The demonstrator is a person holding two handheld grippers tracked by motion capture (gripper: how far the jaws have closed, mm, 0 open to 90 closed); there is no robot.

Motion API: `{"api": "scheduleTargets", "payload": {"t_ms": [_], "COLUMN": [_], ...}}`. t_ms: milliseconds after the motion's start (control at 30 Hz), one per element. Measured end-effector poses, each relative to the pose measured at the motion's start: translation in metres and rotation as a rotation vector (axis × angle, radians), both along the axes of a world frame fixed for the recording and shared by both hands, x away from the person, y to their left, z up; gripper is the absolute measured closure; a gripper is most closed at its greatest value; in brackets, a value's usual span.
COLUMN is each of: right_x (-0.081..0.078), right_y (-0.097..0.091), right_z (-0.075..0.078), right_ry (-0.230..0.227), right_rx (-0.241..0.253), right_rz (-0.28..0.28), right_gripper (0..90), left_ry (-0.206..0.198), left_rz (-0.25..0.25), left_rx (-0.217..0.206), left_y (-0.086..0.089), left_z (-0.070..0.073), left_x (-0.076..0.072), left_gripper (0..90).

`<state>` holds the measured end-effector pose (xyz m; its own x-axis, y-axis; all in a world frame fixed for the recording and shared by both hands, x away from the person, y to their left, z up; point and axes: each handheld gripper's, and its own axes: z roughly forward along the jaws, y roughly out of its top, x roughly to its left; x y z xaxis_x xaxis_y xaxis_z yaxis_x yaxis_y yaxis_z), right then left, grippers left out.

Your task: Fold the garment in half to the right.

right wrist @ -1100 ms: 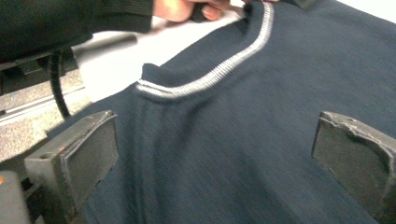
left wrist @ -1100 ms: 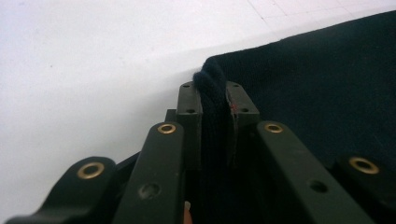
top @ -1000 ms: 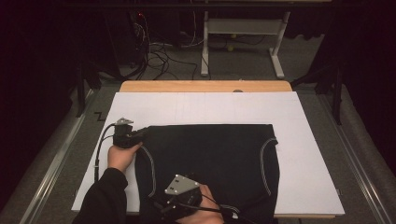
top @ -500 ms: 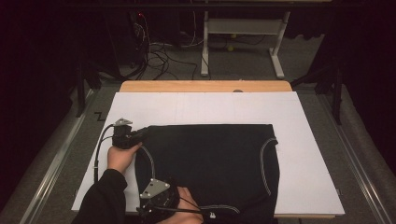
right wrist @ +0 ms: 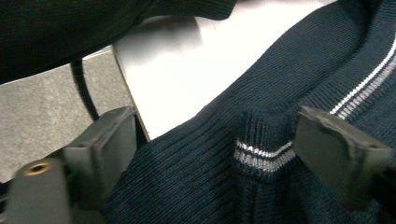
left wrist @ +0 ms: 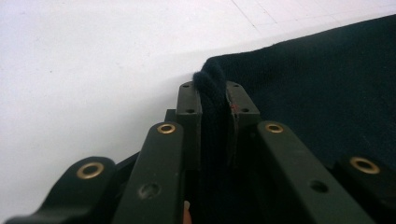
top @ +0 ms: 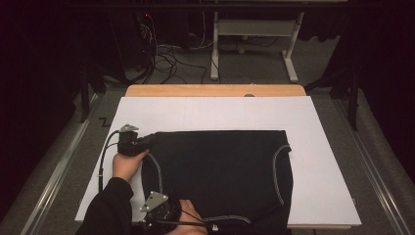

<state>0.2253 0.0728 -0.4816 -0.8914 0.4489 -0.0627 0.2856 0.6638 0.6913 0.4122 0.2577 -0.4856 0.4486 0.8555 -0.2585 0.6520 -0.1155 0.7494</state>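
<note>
A: Where does the dark sweater [top: 220, 171] lie, and why is a corner pinned?
B: Flat on the white table [top: 323, 196]; left gripper [left wrist: 212, 95] clamps its far corner as anchor; right gripper [right wrist: 210, 154], jaws just closing but apart, straddles the striped hem [right wrist: 261, 156].

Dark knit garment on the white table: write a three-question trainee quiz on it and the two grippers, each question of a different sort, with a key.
1. True or false: the left gripper is shut on a fold of the dark knit garment.
2. Multiple choice: in the right gripper view, what lies between the jaws of the right gripper? A) bare white table B) a ribbed edge with white stripes C) a cable
3. Short answer: in the high view, on which side of the garment, as the picture shows it, is the person's left hand?

Key: 1 true. 2 B; the jaws have just been closing, with the pads still apart from the fabric. 3 The left side.
</note>
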Motion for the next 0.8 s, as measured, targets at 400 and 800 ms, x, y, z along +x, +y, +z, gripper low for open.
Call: {"api": "scheduleTargets", "payload": {"t_ms": [400, 800], "right_x": [-0.0024, 0.0005], "right_y": [0.0003, -0.0048], "right_z": [0.0004, 0.0024], "right_ry": [-0.075, -0.099], "right_rx": [-0.047, -0.064], "right_rz": [-0.046, -0.051], "right_gripper": [46.5, 65.1], "left_ry": [0.004, 0.008], "left_rz": [0.004, 0.007], "left_rx": [-0.001, -0.003], "left_y": [-0.0001, 0.0001], "left_z": [-0.0001, -0.0002], "left_x": [-0.0001, 0.0002], "left_gripper": [74.4, 74.4]}}
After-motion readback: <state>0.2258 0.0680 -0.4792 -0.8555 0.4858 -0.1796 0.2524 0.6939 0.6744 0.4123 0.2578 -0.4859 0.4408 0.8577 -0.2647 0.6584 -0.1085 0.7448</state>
